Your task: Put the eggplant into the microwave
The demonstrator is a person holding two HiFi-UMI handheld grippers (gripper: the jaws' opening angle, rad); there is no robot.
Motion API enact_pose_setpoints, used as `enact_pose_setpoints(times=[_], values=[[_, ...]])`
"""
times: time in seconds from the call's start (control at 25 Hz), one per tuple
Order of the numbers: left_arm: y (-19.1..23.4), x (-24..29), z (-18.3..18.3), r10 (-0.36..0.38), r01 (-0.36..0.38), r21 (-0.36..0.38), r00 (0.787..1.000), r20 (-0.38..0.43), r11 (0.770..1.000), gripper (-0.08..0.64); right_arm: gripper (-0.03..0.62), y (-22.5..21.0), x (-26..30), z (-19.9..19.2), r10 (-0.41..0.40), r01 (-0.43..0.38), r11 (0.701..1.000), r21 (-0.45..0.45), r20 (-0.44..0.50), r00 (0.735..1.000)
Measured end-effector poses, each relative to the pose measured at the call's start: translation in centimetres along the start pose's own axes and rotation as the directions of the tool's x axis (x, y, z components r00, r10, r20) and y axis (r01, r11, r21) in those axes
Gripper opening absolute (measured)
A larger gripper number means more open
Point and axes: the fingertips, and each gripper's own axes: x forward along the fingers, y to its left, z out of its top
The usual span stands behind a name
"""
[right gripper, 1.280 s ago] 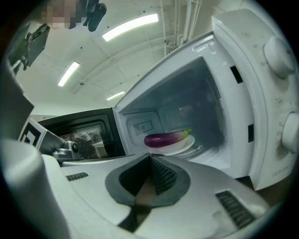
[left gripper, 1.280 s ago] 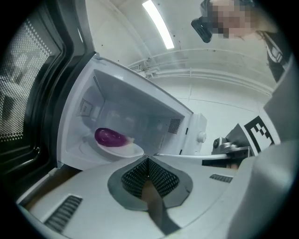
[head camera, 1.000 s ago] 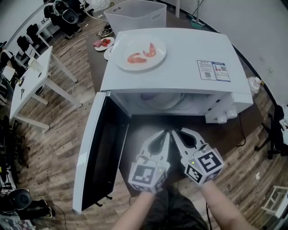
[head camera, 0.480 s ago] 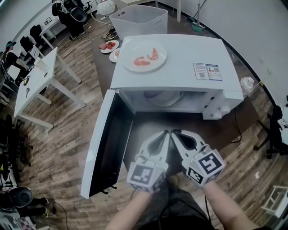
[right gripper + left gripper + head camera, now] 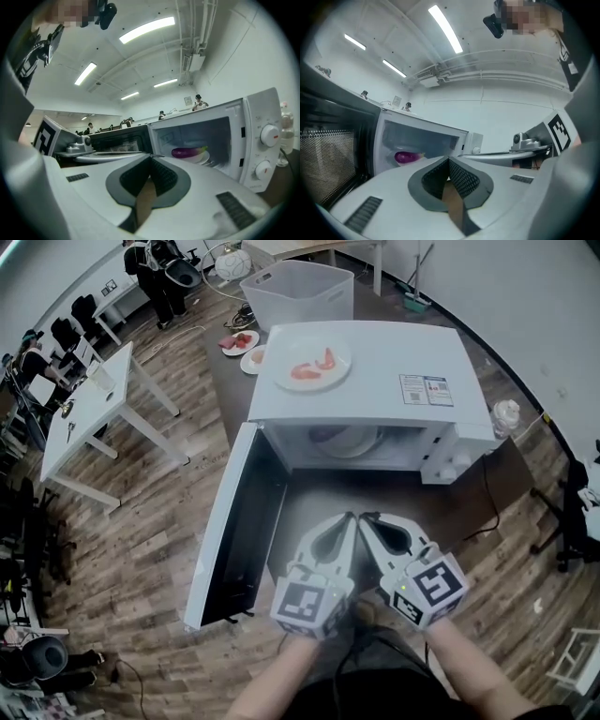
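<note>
The purple eggplant (image 5: pixel 187 152) lies on a white plate (image 5: pixel 206 158) inside the white microwave (image 5: pixel 394 362). It also shows in the left gripper view, eggplant (image 5: pixel 405 156), and faintly from the head, eggplant (image 5: pixel 323 437). The microwave door (image 5: pixel 239 521) hangs wide open to the left. My left gripper (image 5: pixel 349 518) and right gripper (image 5: pixel 365 518) sit side by side in front of the cavity, well short of it. Both are shut with nothing between the jaws, as seen on the left gripper (image 5: pixel 448 159) and the right gripper (image 5: pixel 151 157).
A plate of shrimp (image 5: pixel 314 367) rests on the microwave's top. Behind stand a white plastic tub (image 5: pixel 300 287) and small plates of food (image 5: pixel 239 340). A white desk (image 5: pixel 84 413) is at the left, a bottle (image 5: pixel 506 413) by the microwave's right side.
The view has drawn back from the microwave, which now sits farther off and higher in the head view. Both grippers keep their shut, side-by-side pose.
</note>
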Motion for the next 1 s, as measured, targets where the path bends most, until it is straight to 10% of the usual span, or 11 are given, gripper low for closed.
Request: enact_pose_setpoints(times=[1.0], values=[[0.9,-6.1,1.1,0.116,-0.116,0.0,0.993,0.013,0.993,0.002,0.002,5.9,-1.9,0.7,0.033,-0.033,0.999,-0.01,0.019,0.999]])
